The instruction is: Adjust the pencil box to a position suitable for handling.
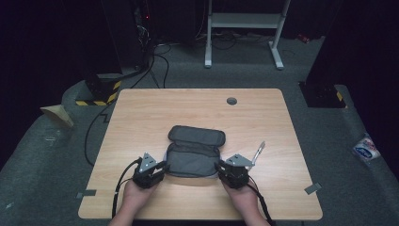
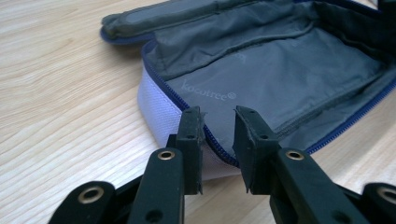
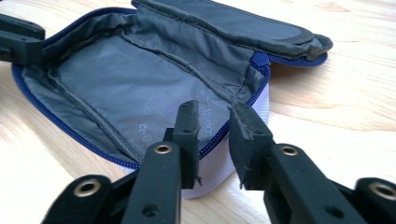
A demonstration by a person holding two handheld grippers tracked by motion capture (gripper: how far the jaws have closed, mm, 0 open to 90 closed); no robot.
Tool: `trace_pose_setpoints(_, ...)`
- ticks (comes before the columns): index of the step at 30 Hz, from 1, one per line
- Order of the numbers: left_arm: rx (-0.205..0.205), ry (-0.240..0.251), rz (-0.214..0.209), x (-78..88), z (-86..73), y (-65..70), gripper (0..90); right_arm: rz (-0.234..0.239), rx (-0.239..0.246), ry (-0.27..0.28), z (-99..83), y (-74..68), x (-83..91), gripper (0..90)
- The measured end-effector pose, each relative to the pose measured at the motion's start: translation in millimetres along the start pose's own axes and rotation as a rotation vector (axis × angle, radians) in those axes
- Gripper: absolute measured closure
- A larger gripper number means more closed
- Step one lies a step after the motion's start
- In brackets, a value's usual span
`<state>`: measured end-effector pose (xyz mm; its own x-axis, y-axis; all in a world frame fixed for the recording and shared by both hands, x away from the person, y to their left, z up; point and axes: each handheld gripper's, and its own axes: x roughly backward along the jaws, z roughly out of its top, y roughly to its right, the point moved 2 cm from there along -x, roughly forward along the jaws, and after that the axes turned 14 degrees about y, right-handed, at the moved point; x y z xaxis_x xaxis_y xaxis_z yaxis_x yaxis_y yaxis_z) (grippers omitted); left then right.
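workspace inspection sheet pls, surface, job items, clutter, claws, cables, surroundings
Surface: light wood table, grey grommet near the far edge.
Job's things: grey pouch with blue zipper, unzipped, flap folded back, nothing seen inside.
Clutter: a thin light object beside the right claw; identity unclear.
Grippers: left claw and right claw, jaws apart, each at a near corner of the pouch rim, holding nothing.
Cables: one black cable trails from each claw toward the person; more on the floor.
Surroundings: dark room, grey carpet, white frame behind, striped tape at far left.

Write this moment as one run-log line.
open grey fabric zip pouch on wooden table | left gripper open | right gripper open
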<state>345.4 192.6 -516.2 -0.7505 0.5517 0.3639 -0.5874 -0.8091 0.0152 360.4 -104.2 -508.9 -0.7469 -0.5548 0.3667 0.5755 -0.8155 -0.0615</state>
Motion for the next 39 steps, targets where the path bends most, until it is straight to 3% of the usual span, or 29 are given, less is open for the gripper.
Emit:
trace_pose_setpoints(7, -0.026, 0.005, -0.035, -6.8, 2.5, 15.7, 69.8, -0.043, -0.003, 0.013, -0.9, 16.3, 5.0, 77.4)
trace_pose_setpoints(12, -0.02, 0.018, -0.055, -13.0, 4.6, 24.8, 68.6, -0.076, -0.006, 0.02, -1.1, 27.4, 9.5, 78.0)
trace_pose_setpoints(18, -0.049, 0.02, -0.052, -14.3, 6.4, 28.9, 67.8, -0.085, -0.021, 0.039, -1.4, 37.3, 11.4, 77.9)
trace_pose_setpoints(25, -0.027, 0.031, -0.034, -13.4, 5.9, 22.7, 67.9, -0.067, -0.003, 0.036, -2.6, 32.9, 5.5, 79.2)
trace_pose_setpoints(34, -0.042, 0.04, -0.016, -11.5, 6.6, 25.1, 64.7, -0.074, 0.008, 0.04, -0.7, 34.4, 3.7, 80.2)
trace_pose_setpoints(39, -0.036, 0.063, 0.003, -8.7, 9.0, 23.8, 61.8, -0.07, 0.0, 0.056, 2.5, 34.2, 7.2, 75.7)
